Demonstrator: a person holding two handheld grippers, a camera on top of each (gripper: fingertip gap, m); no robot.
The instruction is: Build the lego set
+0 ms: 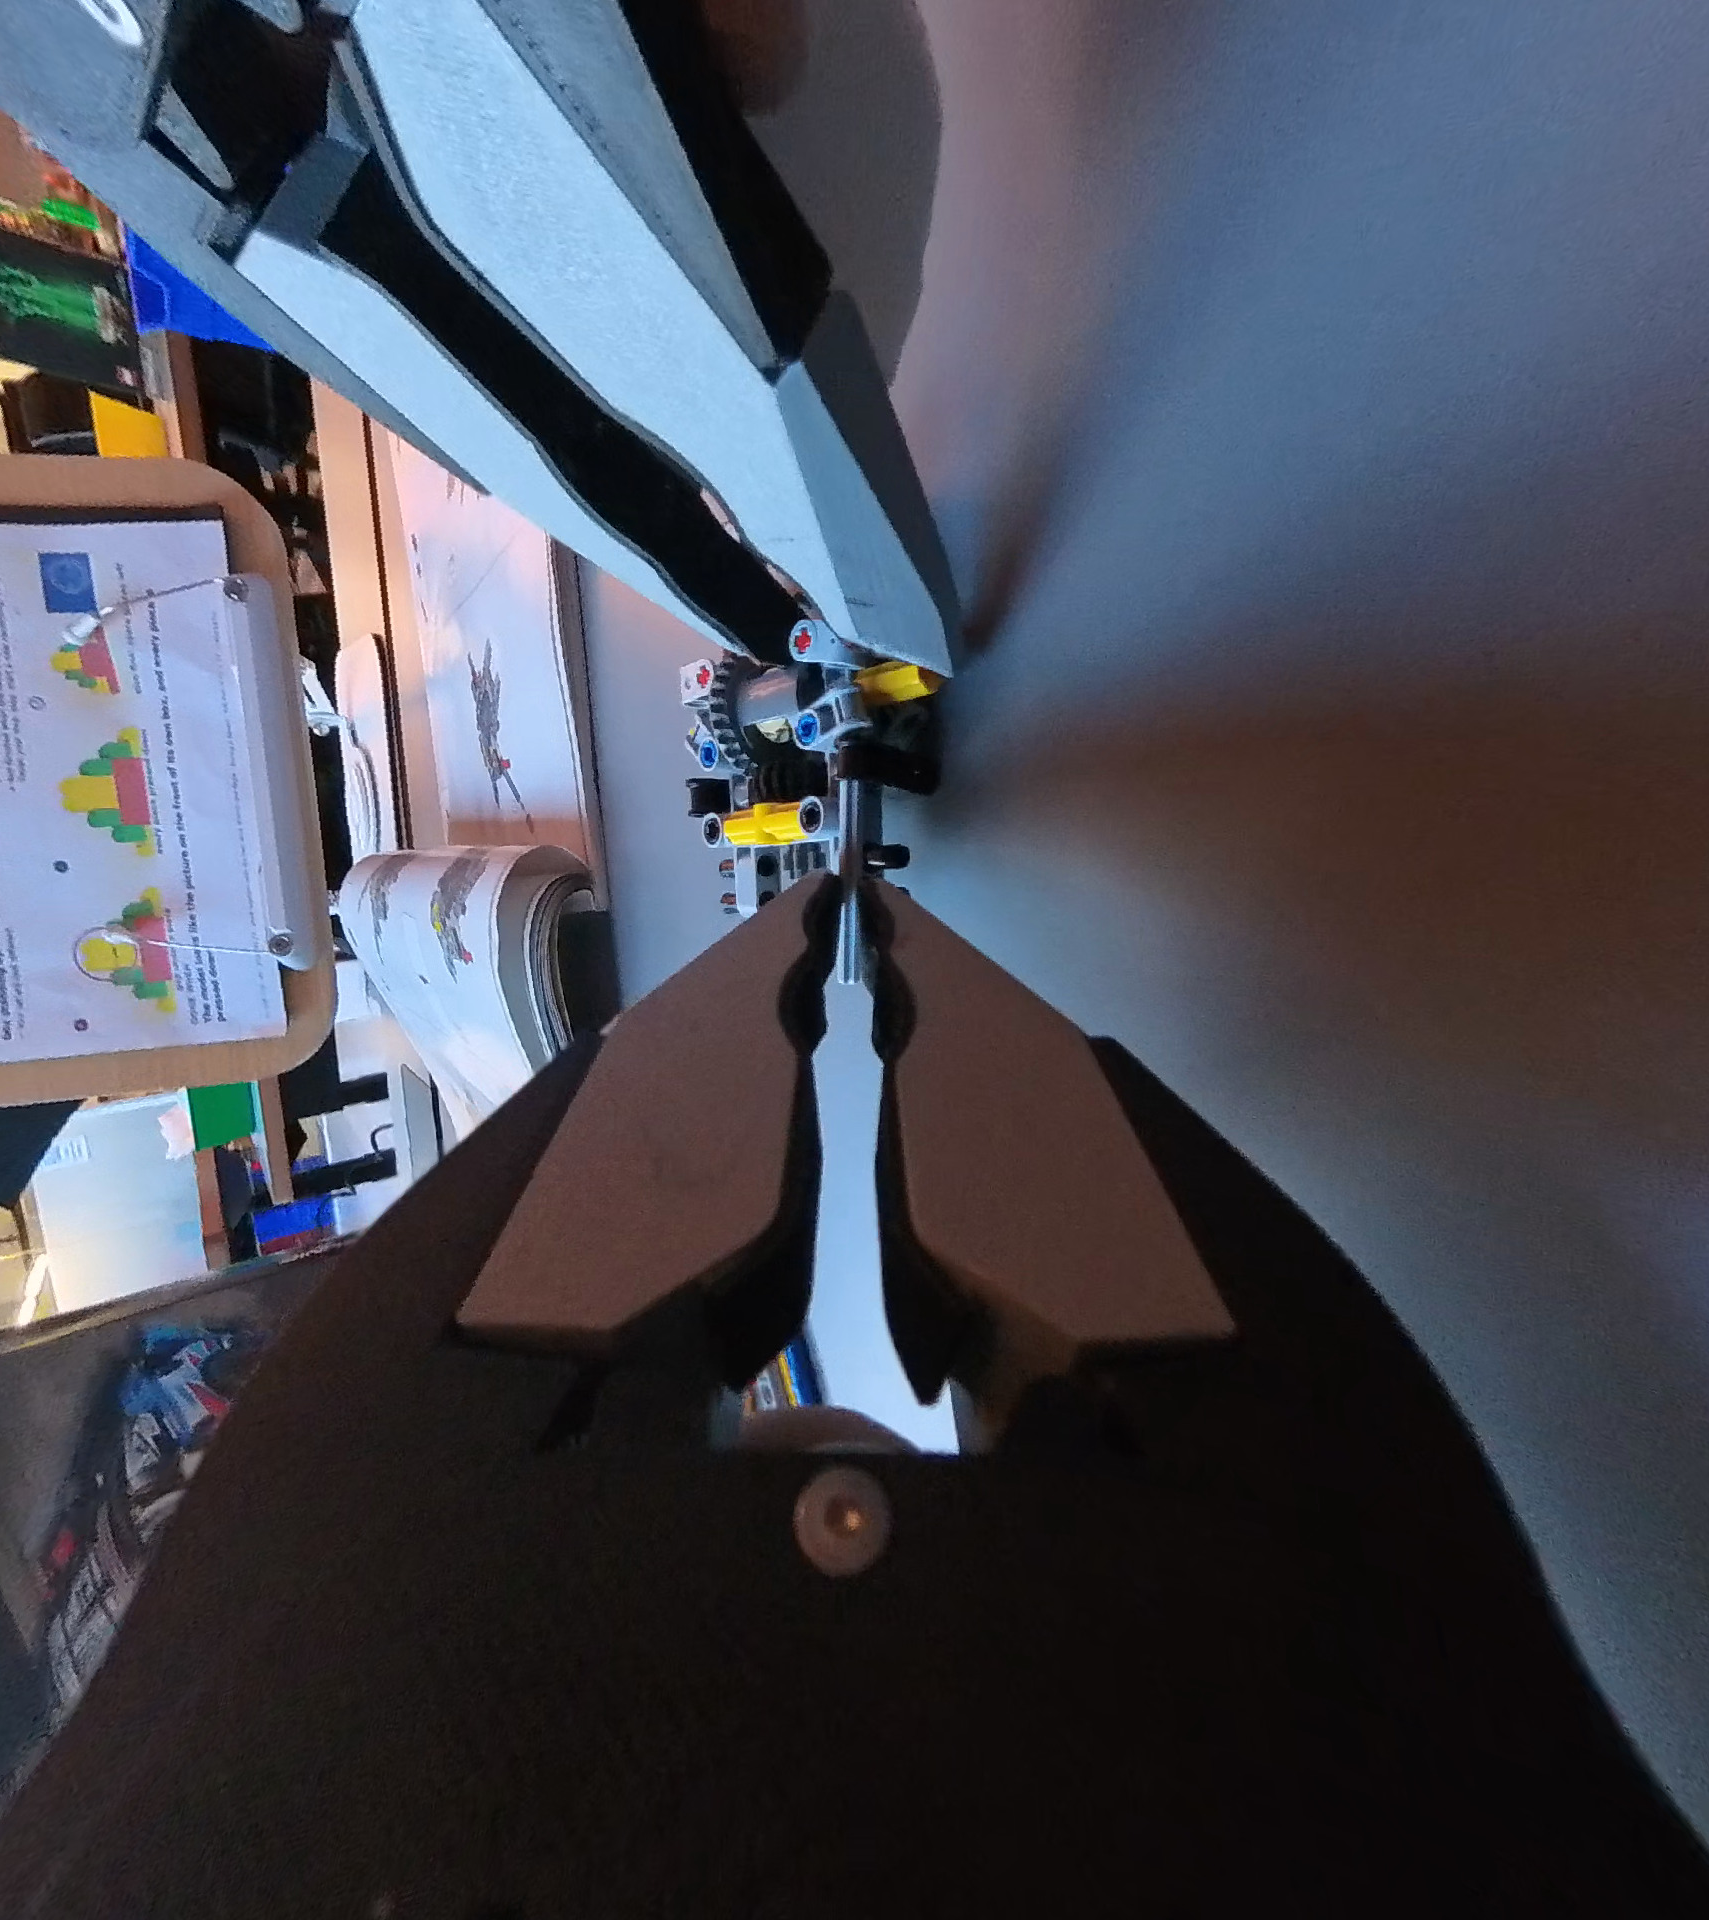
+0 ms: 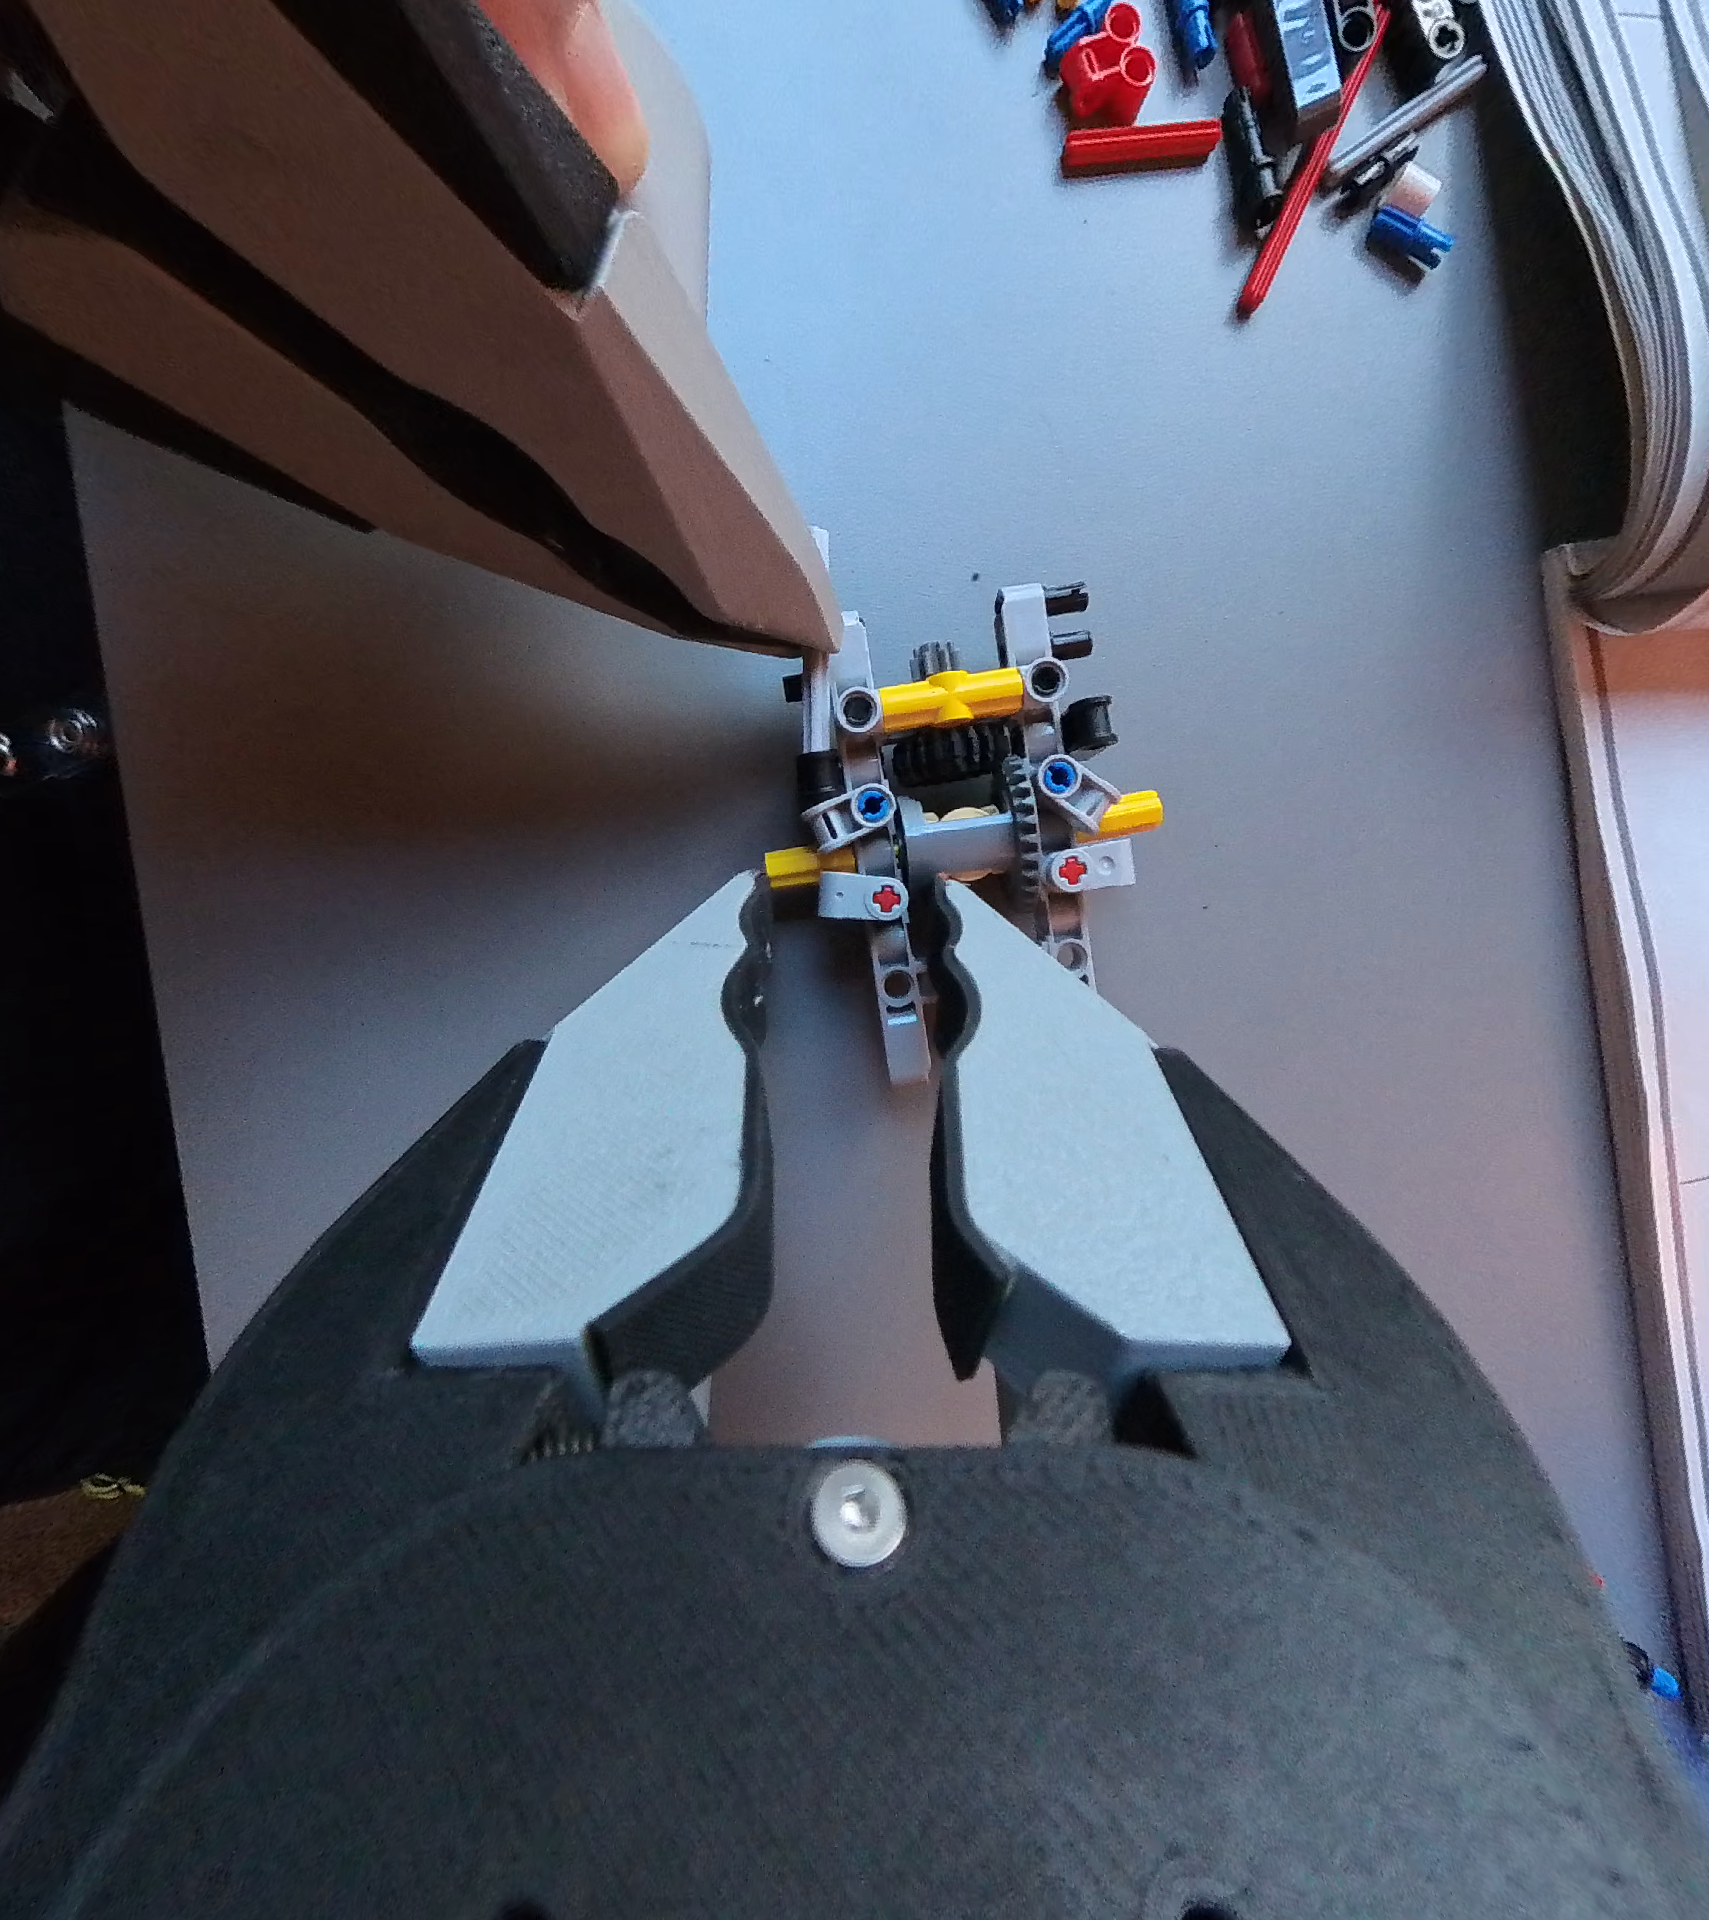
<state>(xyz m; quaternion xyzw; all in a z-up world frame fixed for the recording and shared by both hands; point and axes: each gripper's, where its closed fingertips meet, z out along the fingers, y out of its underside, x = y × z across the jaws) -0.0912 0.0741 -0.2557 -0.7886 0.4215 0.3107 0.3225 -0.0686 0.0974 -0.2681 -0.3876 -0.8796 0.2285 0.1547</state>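
A small grey model with black gears, yellow axles and blue pins lies on the grey table. My right gripper is shut on its near end. One pad is against the yellow axle end, the other against the grey beam. My left gripper is shut on a thin grey axle. The axle's far end sits in a black connector on the model. In the right wrist view the left gripper's fingers reach the model's left side from the upper left.
Several loose red, blue, black and grey parts lie at the far side of the table. An open instruction booklet lies to the right. A clipboard with a picture sheet and a dark set box stand beyond the table edge. One gripper's finger ends stand about 4 cm off the other's.
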